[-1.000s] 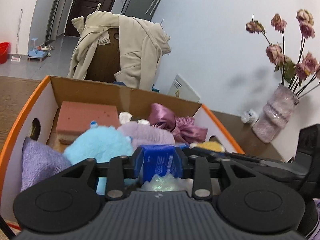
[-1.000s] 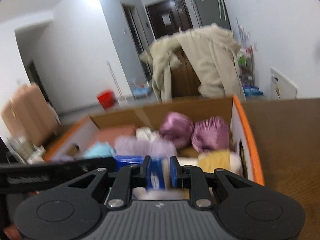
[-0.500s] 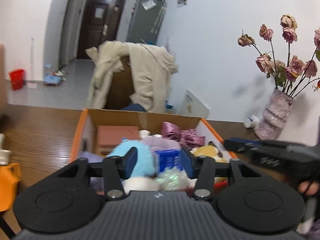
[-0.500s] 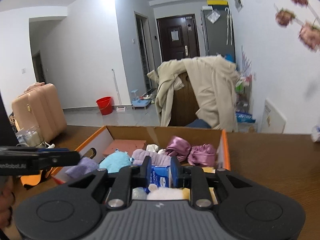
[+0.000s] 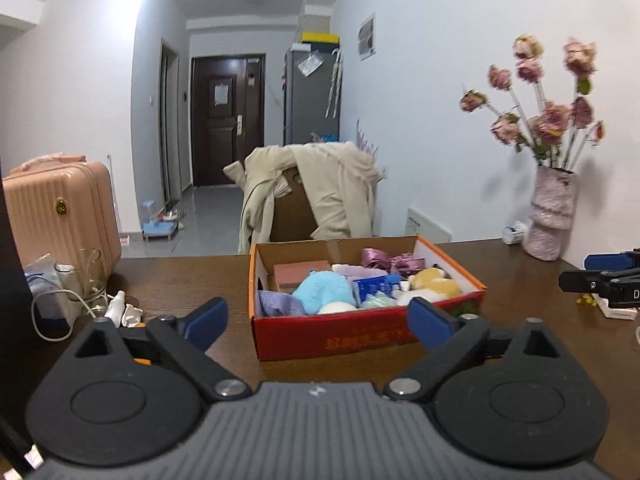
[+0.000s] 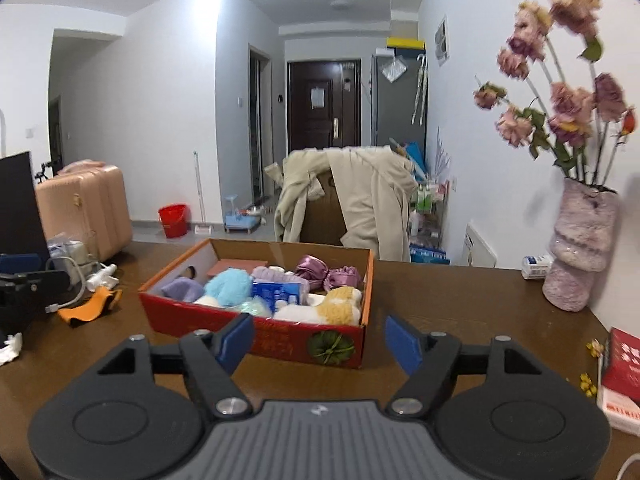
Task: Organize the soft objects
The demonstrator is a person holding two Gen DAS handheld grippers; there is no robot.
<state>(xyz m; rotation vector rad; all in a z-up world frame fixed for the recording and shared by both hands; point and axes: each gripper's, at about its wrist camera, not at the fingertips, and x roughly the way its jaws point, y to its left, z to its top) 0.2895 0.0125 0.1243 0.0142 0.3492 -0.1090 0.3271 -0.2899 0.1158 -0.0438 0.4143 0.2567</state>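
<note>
Standing open on a brown wooden table, a red and orange cardboard box holds a heap of soft things and sits just beyond the tips of both grippers, touched by neither. The left gripper has its blue-padded fingers spread wide and still opening, with nothing between them; past the gap lies the near red wall of the box. Inside, from the left finger's side toward the right, are a lilac cloth, a fluffy light blue toy, a blue tissue packet and a yellow and white plush, with a pink sponge block and shiny purple fabric farther back. The right gripper also has its fingers parted and opening, empty, with the box ahead and slightly toward its left finger. Beyond its right finger stands a pale purple vase of dried pink flowers against the wall, and a red book lies at the table edge on that side. Off the left finger's side lie an orange cloth and white cables. Behind the table a beige coat hangs over a chair, and a pink suitcase stands farther left.
</note>
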